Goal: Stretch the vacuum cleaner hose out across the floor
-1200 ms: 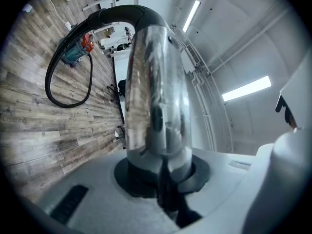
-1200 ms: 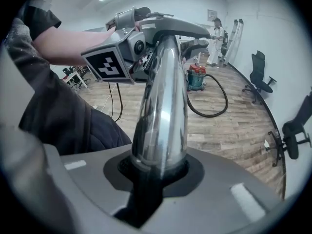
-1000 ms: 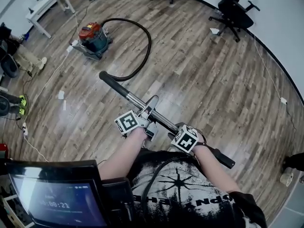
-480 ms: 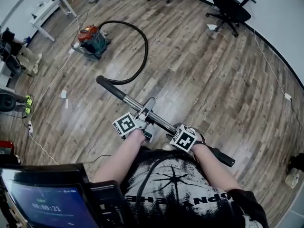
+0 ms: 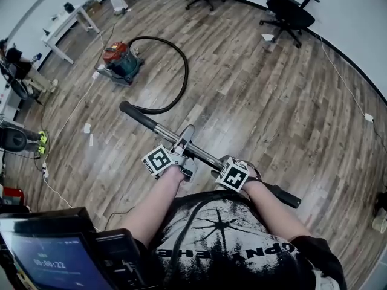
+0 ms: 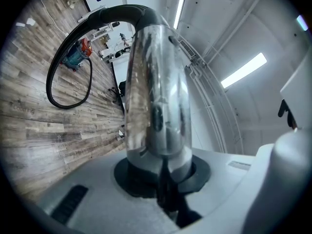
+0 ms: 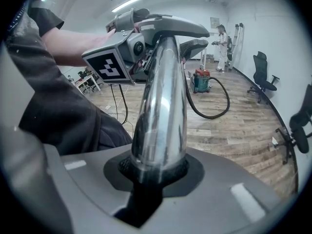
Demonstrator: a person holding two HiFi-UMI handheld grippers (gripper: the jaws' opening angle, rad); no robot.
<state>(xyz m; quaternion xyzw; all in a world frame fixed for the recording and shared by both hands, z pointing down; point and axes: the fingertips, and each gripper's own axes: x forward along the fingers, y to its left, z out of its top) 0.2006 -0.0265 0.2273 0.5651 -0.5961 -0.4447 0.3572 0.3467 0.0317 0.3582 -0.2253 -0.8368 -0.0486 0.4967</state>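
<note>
A red and teal vacuum cleaner (image 5: 121, 60) stands on the wood floor at the upper left. Its black hose (image 5: 183, 71) curls in a loop back to the black end (image 5: 134, 115) of a chrome wand (image 5: 208, 157). The wand is held level in front of the person. My left gripper (image 5: 182, 147) is shut on the chrome wand (image 6: 158, 96) at its middle. My right gripper (image 5: 225, 167) is shut on the same wand (image 7: 163, 96) closer to the black far end (image 5: 284, 196). The right gripper view shows the left gripper (image 7: 146, 38) further along the tube, and the vacuum cleaner (image 7: 201, 79) beyond it.
Office chairs (image 5: 289, 14) stand by the far wall, and a white table (image 5: 63, 26) is at the upper left. A white cable (image 5: 66, 122) trails over the floor at the left. A monitor (image 5: 48, 258) sits at the bottom left. A person (image 7: 223, 40) stands far off.
Both grippers and the wand have drifted a little away from the vacuum cleaner, which stays where it was. The hose loop looks much the same. Both holds are unchanged.
</note>
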